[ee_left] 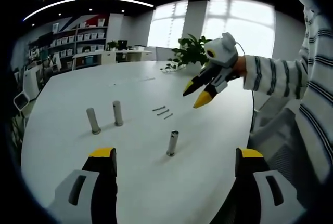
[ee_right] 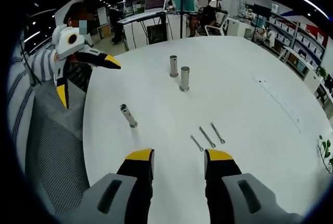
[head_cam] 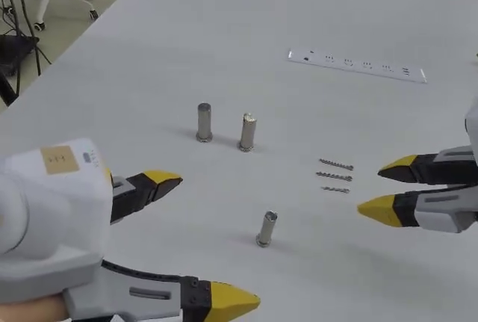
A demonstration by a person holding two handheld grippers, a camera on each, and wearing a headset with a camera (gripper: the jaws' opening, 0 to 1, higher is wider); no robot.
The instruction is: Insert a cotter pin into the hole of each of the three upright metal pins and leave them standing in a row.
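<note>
While both claws hang empty over the white table (head_cam: pixel 224 31), no cotter pin is in a hole yet. Jaws of the right claw (head_cam: pixel 388 187) are apart, tips just beside the three cotter pins (head_cam: pixel 335 175), which lie flat, side by side. Jaws of the left claw (head_cam: pixel 198 241) are spread wide, near the front metal pin (head_cam: pixel 267 228). The back-left metal pin (head_cam: pixel 204 122) and back-right metal pin (head_cam: pixel 247 131) stand close together, well apart from the front one, so no row yet.

Step in hand, I'd say: fetch 1st cotter pin w/ the right claw. Come in low, nip the nearest by one end only, leave most of its length free for threading, don't scatter the other two. Left claw should clamp the front pin low so it can't tip. Cross-holes are too small to make out, prob. near the tops; check which way one faces before pushing.
</note>
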